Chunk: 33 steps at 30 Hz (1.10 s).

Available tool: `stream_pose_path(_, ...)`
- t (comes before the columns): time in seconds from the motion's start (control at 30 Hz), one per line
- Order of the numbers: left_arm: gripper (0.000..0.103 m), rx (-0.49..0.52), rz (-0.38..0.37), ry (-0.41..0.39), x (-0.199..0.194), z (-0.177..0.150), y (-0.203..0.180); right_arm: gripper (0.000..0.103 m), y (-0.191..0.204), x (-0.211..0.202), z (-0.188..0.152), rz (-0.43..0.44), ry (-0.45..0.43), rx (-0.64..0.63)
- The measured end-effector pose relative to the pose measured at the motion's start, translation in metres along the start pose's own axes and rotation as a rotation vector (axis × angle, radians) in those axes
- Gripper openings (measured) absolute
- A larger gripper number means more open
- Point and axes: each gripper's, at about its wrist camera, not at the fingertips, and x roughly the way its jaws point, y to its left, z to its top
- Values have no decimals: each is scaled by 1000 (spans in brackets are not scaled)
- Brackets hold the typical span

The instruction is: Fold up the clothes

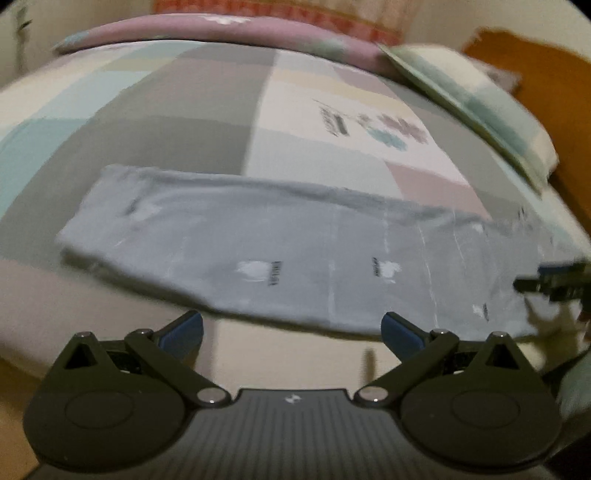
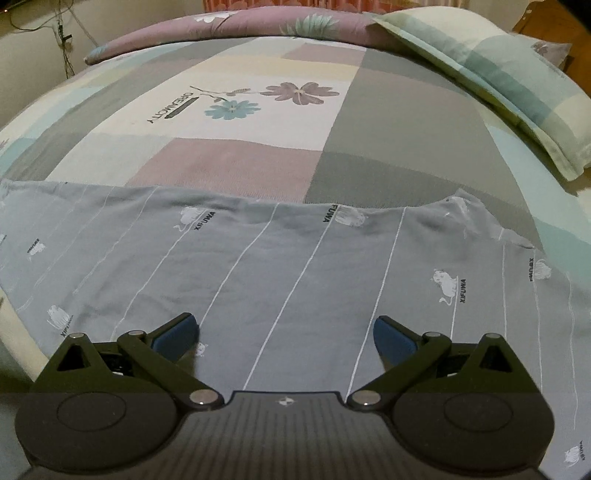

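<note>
Both claws stand wide with nothing between their blue pads: the left claw (image 1: 291, 328) hovers at the near edge of the grey garment (image 1: 280, 251), and the right claw (image 2: 286, 332) hangs directly over the same grey garment (image 2: 295, 280).

Largest in view is the bed (image 2: 388, 147), covered in a patchwork sheet of grey, pale teal, cream and mauve blocks, with a printed panel of two flowers (image 2: 273, 98) and lettering. Along its far edge lies a mauve floral quilt roll (image 2: 240, 26), and at the far right a checked pillow (image 2: 517, 74) leans against it.

The garment lies flat across the near part of the bed, stretched lengthwise from left to right, folded into a long band. It is grey with thin white stripes, small white cat prints and dark lettering. In the left wrist view, which is blurred, the right claw's tip (image 1: 554, 282) shows at the garment's right end.
</note>
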Motion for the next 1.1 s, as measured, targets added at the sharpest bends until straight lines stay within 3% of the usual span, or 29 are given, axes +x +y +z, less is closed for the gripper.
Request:
stream_pose_path(0.2,102,-245,-45,-71,-12,0,47,103,0,1,2,-7,-2,0)
stream_pose_path(0.33,102,-410,-115,-107,-5,5,73,103,0,1,2,-10,-4,1)
stream_pose_path(0.63,102,-693,-200,-122,15,18,113,103,1,1,2,-16,-3,7)
stream_pose_path(0.9,102,-870,-284,-246,27,5,139,103,-1,0,1,-10,-10,6)
stream_pose_path(1.1,102,-887,-257,-268,34,15,144,103,-1,0,1,-9,-15,3)
